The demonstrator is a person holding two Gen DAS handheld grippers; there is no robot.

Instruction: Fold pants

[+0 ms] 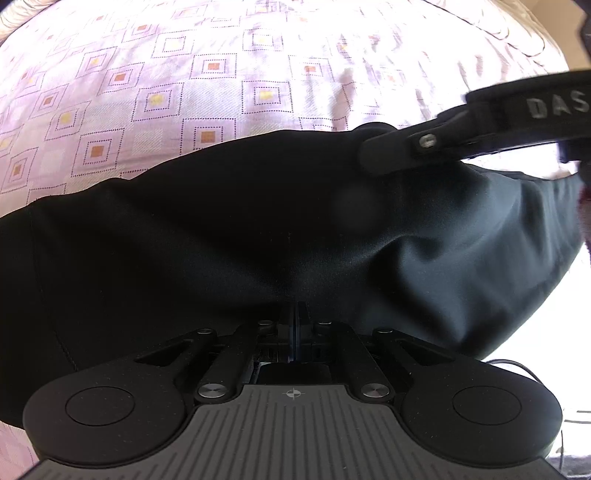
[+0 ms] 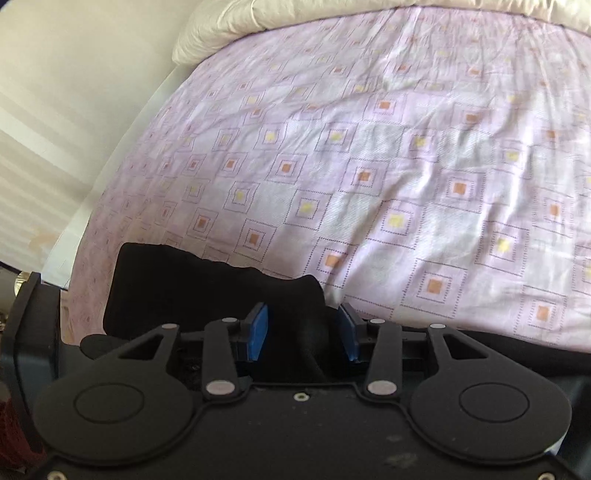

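The left gripper (image 1: 295, 325) was pinched fully together with black fabric of the pants (image 1: 229, 229) caught between its fingers, so it had a solid hold on that end. The right gripper (image 2: 303, 332) was a different story: its blue pads (image 2: 258, 332) stood spread apart with a ridge of the dark cloth sitting between them, and I couldn't see them actually pressing on it, so I'd call that one open around the fabric rather than gripping. From the left wrist view you could also see the right tool reaching in from the right side over the top edge of the pants. The pants themselves lay bunched along the near edge of the bed, on the pink bedsheet (image 2: 406, 177) with little squares, while a white pillow (image 2: 229, 33) sat way off at the far edge. My take on doing this step well: get the right pads closed on the same layer the left one has, not just a loose wrinkle, then lift both ends evenly so the fabric hangs taut before laying it over. If one side grabs a single layer the fold will probably come out skewed.
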